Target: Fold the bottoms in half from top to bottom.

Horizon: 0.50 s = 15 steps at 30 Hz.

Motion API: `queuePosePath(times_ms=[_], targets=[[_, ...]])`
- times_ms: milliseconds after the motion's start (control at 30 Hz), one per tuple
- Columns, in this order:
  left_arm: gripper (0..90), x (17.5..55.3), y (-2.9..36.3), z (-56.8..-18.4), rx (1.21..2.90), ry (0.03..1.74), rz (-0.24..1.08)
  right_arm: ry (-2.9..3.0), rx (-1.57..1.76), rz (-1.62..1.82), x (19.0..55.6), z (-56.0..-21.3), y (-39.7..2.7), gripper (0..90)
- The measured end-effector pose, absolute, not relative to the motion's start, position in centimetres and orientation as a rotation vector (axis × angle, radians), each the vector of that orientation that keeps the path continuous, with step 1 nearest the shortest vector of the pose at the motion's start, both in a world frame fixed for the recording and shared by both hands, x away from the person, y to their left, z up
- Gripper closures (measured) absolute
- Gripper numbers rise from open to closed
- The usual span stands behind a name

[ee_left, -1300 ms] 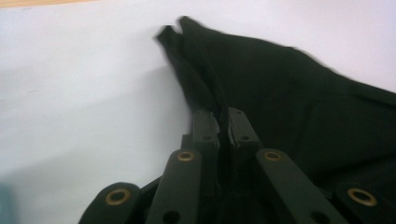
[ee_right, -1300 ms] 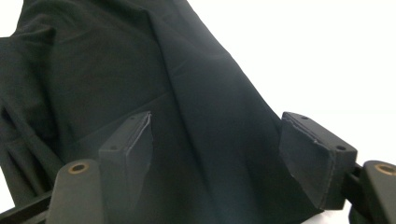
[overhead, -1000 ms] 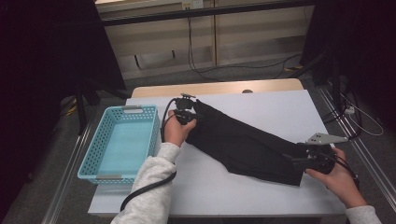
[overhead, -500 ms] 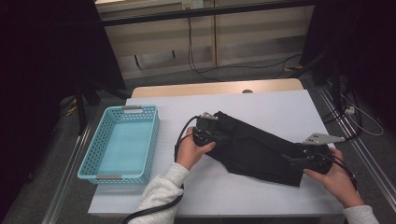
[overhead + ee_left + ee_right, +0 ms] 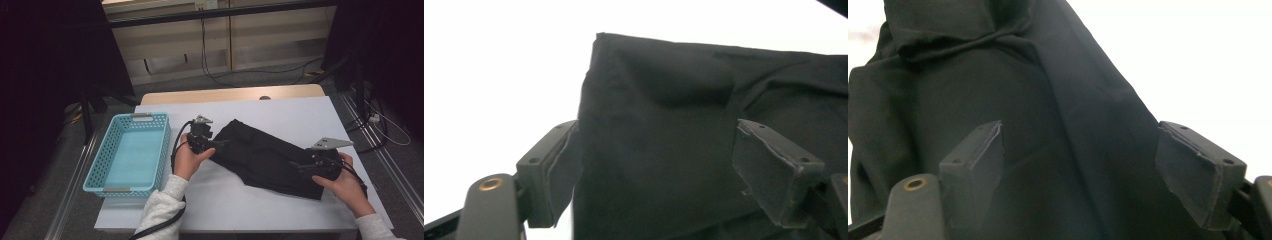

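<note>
A black garment [image 5: 267, 157] lies folded in a long band on the white table [image 5: 300, 107], running slantwise from near the middle toward the person's right, with a blue basket [image 5: 131, 152] well apart on the left. The left gripper [image 5: 212, 144] sits at the cloth's upper left end; its jaws have just been opening, and in the left gripper view they stand wide, the folded end [image 5: 664, 130] lying between them with no pad pressing on it. The right gripper [image 5: 300, 166] rests at the lower right end, its jaws also having opened a little further, and in the right gripper view the garment [image 5: 998, 115] spreads under and between wide-set jaws that hold nothing. So both tongs are let go and the cloth lies on its own. It looks light, soft and limp: it will sag and unfold if lifted from one point, and thin layers may slip apart so that only the top one is caught. The likely next move is another fold or a lift toward the basket. A sound hold would be at the two ends, pinching through all layers at a folded edge or corner, with both hands moving together to keep the band flat.
</note>
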<state>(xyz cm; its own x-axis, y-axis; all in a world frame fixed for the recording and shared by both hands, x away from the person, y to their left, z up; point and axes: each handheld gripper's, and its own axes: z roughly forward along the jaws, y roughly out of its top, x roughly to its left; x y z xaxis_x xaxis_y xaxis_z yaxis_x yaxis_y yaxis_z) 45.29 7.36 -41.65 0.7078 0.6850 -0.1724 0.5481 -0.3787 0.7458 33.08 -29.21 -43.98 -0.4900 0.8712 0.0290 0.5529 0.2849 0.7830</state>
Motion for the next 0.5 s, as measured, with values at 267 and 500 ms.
queuePosePath(times_ms=[267, 500], targets=[[14.2, 44.8, 9.2, -42.2, 2.107, 0.99, 0.274, 2.138, 1.277, 1.086, 35.0, -43.5, -27.2, 17.9], [10.9, 44.1, 10.3, -42.9, 2.121, 1.043, 0.304, 2.149, 1.271, 1.114, 37.1, -43.7, -25.2, 17.2]])
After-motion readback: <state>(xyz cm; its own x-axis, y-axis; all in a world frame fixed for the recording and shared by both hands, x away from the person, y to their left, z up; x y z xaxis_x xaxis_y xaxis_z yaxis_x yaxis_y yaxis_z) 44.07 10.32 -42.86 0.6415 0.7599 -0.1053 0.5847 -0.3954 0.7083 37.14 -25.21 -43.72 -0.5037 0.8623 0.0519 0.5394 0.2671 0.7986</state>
